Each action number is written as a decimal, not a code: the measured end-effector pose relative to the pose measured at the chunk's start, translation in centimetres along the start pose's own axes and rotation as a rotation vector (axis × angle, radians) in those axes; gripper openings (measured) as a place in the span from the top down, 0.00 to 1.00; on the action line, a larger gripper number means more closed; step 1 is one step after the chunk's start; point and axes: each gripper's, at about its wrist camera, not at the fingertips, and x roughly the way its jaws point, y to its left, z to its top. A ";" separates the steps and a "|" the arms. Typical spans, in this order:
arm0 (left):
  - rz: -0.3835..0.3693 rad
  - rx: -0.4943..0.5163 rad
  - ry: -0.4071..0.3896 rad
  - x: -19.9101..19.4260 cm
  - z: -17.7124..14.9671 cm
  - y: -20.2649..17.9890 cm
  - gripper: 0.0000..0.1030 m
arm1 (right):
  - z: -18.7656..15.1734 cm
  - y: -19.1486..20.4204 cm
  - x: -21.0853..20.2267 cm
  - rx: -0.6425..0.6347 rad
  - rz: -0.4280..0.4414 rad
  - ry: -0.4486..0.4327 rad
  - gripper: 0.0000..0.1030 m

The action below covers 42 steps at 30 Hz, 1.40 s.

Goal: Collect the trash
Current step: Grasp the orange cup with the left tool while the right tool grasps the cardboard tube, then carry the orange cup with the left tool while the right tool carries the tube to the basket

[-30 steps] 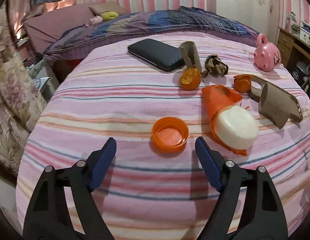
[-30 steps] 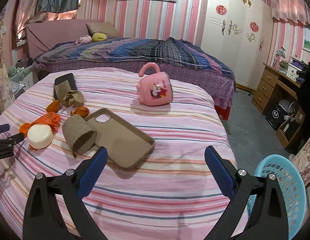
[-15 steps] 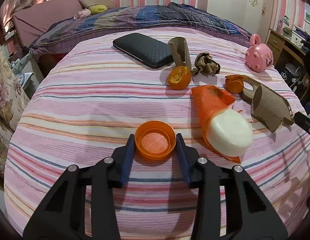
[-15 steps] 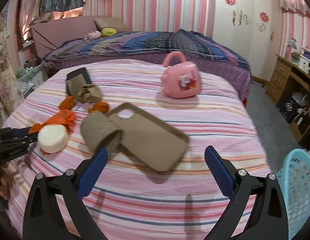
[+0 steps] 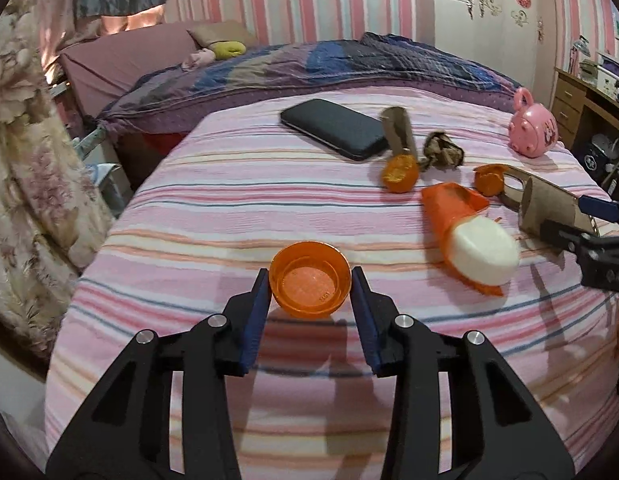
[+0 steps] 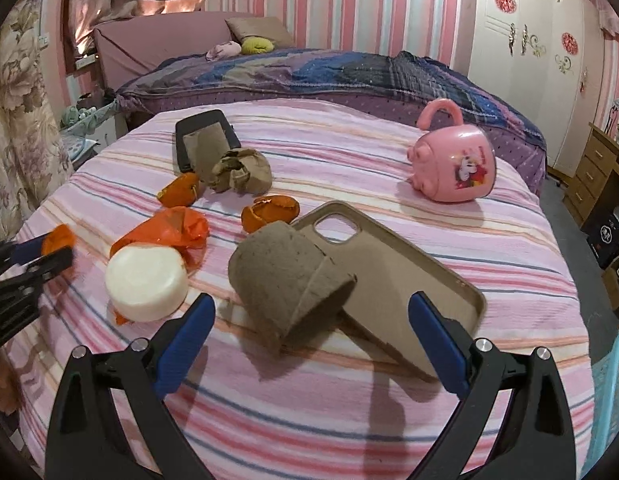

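Note:
My left gripper (image 5: 309, 292) is shut on an orange plastic cap (image 5: 309, 285) and holds it just above the striped tablecloth (image 5: 237, 216). My right gripper (image 6: 311, 320) is open, its fingers on either side of a brown cardboard roll (image 6: 287, 276) that lies on the table. Other trash lies around: a white tub in an orange bag (image 6: 147, 278), orange peels (image 6: 269, 212), a crumpled brown paper (image 6: 239, 170), another cardboard tube (image 5: 397, 130). The left gripper also shows at the left edge of the right wrist view (image 6: 41, 258).
A tan phone case (image 6: 393, 276), a pink mug on its side (image 6: 455, 168) and a black phone (image 5: 335, 128) lie on the table. A light blue basket (image 6: 611, 392) stands at the right beyond the table edge. A bed is behind.
My left gripper closed on the orange cap and lifted it off the cloth. My right gripper moved forward and down until its open fingers flank the cardboard roll.

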 end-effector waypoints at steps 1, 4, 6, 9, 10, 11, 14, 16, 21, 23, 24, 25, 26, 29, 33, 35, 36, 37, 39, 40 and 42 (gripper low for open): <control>0.005 -0.006 -0.001 -0.2 -0.1 0.4 0.62 | 0.0 0.1 0.1 0.004 0.004 0.002 0.08; 0.031 -0.030 -0.005 -0.9 -0.2 2.1 0.62 | 0.3 0.2 0.8 0.014 0.024 0.007 0.09; 0.048 -0.039 -0.007 -1.3 -0.1 2.9 0.62 | 0.4 0.3 1.2 0.015 0.042 0.011 0.11; 0.075 -0.049 -0.013 -1.8 -0.1 3.6 0.62 | 0.6 0.4 1.6 0.010 0.065 0.022 0.37; 0.078 -0.051 -0.016 -1.9 -0.1 3.7 0.62 | 0.5 0.4 1.4 0.008 0.075 0.015 0.38; 0.082 -0.053 -0.022 -2.3 -0.1 3.8 0.62 | 0.5 0.5 1.2 0.006 0.082 0.006 0.39; 0.084 -0.053 -0.037 -3.0 -0.1 3.5 0.62 | 0.4 0.7 0.7 -0.021 0.074 -0.018 0.48; 0.083 -0.048 -0.044 -3.4 -0.1 2.9 0.62 | 0.3 0.8 -0.1 -0.039 0.064 -0.037 0.49; 0.064 -0.032 -0.073 -5.1 0.1 0.9 0.62 | 0.0 -0.5 -2.6 -0.028 0.063 -0.093 0.49; 0.053 -0.030 -0.084 -5.8 0.2 0.1 0.62 | -0.1 -1.1 -3.1 -0.022 0.060 -0.101 0.50; 0.045 -0.029 -0.090 -6.2 0.2 -0.5 0.62 | -0.2 -1.5 -3.6 -0.019 0.054 -0.108 0.50; 0.036 -0.026 -0.095 -6.5 0.3 -1.1 0.62 | -0.3 -1.8 -4.0 -0.018 0.052 -0.112 0.50; 0.031 -0.023 -0.098 -6.7 0.2 -1.6 0.62 | -0.4 -2.2 -4.4 -0.015 0.048 -0.116 0.50; 0.024 0.001 -0.112 -7.5 0.2 -3.6 0.62 | -0.8 -3.7 -5.9 -0.005 0.040 -0.132 0.50; 0.005 0.013 -0.127 -8.7 0.5 -6.0 0.62 | -1.1 -5.2 -7.5 -0.009 0.024 -0.153 0.50; -0.004 0.014 -0.131 -9.1 0.7 -7.0 0.62 | -1.4 -5.9 -8.1 -0.007 0.016 -0.164 0.50; -0.011 0.016 -0.133 -9.3 0.8 -7.6 0.62 | -1.6 -6.5 -8.6 -0.004 0.011 -0.170 0.50; -0.017 0.020 -0.137 -9.6 0.9 -8.3 0.62 | -1.7 -6.8 -8.9 -0.002 0.007 -0.172 0.50; -0.025 0.024 -0.144 -9.9 1.0 -9.3 0.62 | -2.0 -7.9 -9.7 0.003 -0.008 -0.179 0.50; -0.029 0.025 -0.147 -10.2 1.0 -9.7 0.62 | -2.2 -8.5 -10.2 0.006 -0.016 -0.182 0.50; -0.041 0.032 -0.154 -10.5 1.1 -11.0 0.62 | -2.5 -9.4 -10.8 0.013 -0.026 -0.187 0.50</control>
